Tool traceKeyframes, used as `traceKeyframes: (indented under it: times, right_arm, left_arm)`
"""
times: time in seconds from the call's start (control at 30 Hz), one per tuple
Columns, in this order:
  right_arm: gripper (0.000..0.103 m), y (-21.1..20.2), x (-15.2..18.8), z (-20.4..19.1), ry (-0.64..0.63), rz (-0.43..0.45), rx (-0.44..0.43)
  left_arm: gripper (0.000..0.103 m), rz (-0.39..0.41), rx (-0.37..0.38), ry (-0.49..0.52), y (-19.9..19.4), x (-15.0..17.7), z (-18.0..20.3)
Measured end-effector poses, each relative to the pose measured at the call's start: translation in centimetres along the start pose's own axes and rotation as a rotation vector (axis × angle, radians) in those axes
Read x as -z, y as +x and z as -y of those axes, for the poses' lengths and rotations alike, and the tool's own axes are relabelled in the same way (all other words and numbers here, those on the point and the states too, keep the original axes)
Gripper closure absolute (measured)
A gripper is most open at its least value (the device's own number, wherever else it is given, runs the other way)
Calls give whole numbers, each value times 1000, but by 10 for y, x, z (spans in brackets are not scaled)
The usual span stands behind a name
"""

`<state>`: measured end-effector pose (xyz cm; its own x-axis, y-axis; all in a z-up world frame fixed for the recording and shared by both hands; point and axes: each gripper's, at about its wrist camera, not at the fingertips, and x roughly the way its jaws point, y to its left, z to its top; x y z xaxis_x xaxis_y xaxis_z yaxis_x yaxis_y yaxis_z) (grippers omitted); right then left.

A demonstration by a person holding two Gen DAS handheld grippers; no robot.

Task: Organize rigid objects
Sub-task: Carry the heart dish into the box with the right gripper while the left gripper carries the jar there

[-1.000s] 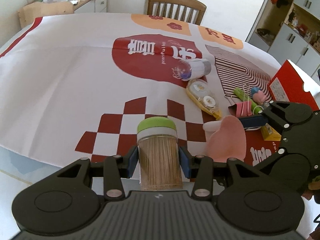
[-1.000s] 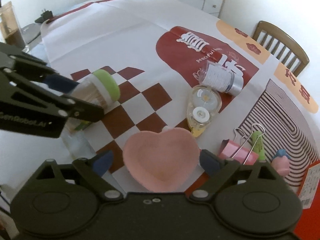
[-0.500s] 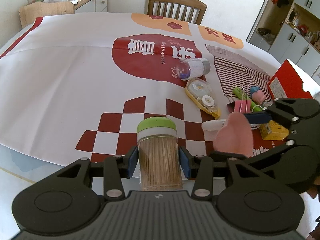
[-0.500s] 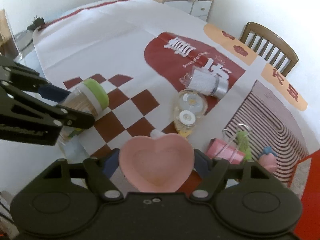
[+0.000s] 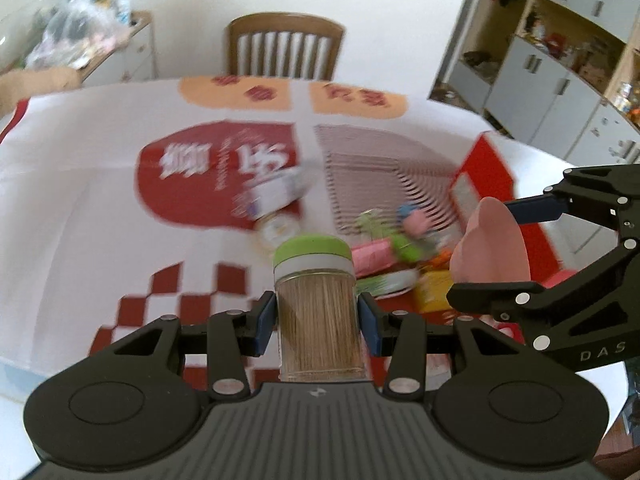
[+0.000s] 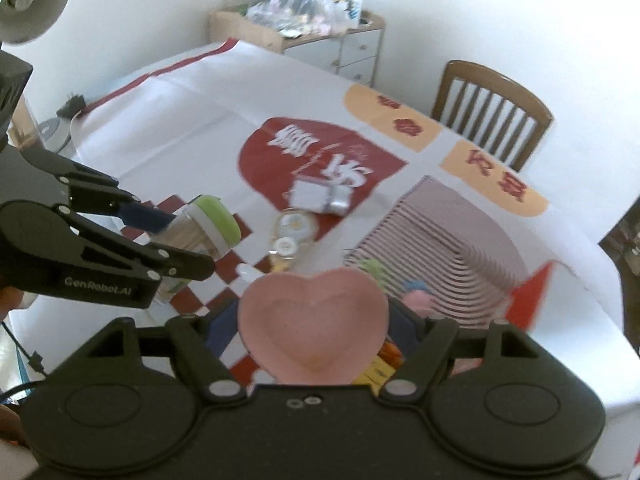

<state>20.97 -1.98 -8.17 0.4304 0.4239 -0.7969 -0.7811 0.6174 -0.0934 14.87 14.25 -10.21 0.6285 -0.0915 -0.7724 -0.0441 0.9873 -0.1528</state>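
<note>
Jar of toothpicks clamped in the left gripper jaws and pink heart dish pinched in the right gripper jaws, both now lifted off the surface, ready for a new spot.

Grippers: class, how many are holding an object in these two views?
2. The left gripper clamps the toothpick jar; the right gripper holds the pink heart-shaped dish. No others are visible.
</note>
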Motion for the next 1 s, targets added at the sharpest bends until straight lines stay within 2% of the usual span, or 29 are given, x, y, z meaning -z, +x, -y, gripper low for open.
traceKeyframes:
  times: [0.27,0.6,0.87,1.0]
  right_arm:
    - [27,-47,20,65,79,50,49]
    - [27,-79,62,140,141,59,117]
    - [27,-70,92,193,159,7,181]
    - [27,-58,106,219,171,-35,210]
  left_arm:
    - [59,31,53,74,2,-31,73]
    - [59,31,99,154,21,-60,161]
    - [59,-47,131,208,65,-70,224]
    - [59,-98,124,238,92,-68,248]
